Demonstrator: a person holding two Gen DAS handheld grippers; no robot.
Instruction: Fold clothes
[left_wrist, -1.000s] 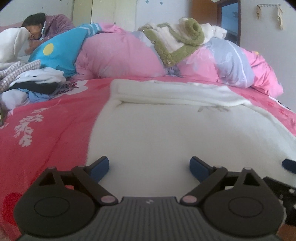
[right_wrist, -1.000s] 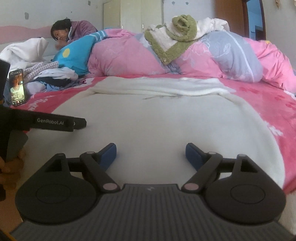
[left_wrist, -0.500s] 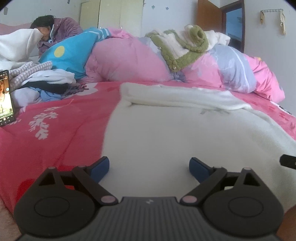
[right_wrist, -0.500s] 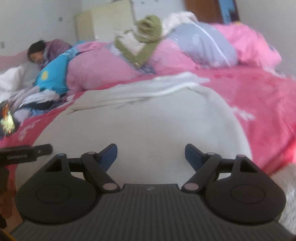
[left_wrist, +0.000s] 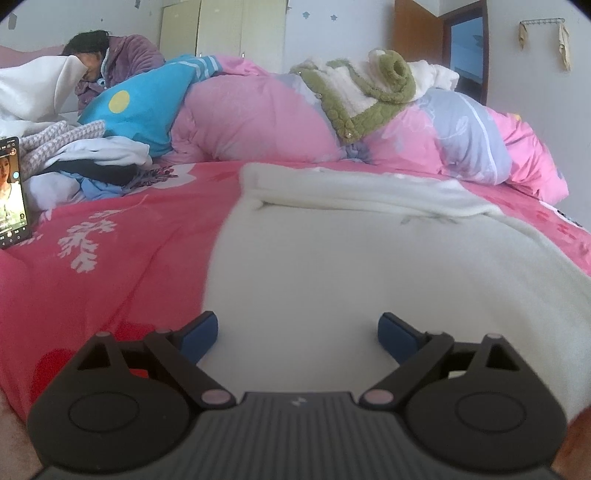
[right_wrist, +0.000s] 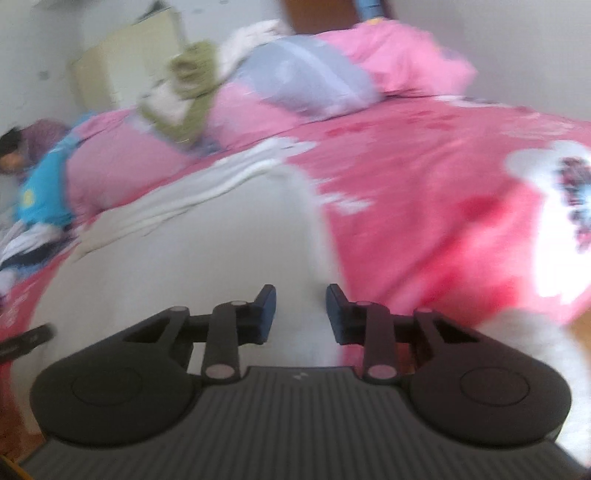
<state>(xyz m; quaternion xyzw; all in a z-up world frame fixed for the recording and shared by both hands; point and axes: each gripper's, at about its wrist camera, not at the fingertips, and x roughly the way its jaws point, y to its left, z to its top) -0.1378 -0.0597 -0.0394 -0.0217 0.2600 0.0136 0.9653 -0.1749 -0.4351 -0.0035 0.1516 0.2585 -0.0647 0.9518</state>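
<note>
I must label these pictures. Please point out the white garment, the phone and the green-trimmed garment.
white garment (left_wrist: 369, 266), left wrist view, its flat middle
phone (left_wrist: 11, 192), left wrist view, its lit screen
green-trimmed garment (left_wrist: 369, 92), left wrist view, its green trim

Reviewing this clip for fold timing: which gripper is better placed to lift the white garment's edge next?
Right. The right gripper, jaws just narrowing, straddles the white garment at its side edge; whether it pinches is unclear. The left gripper is wide open over flat cloth.
</note>
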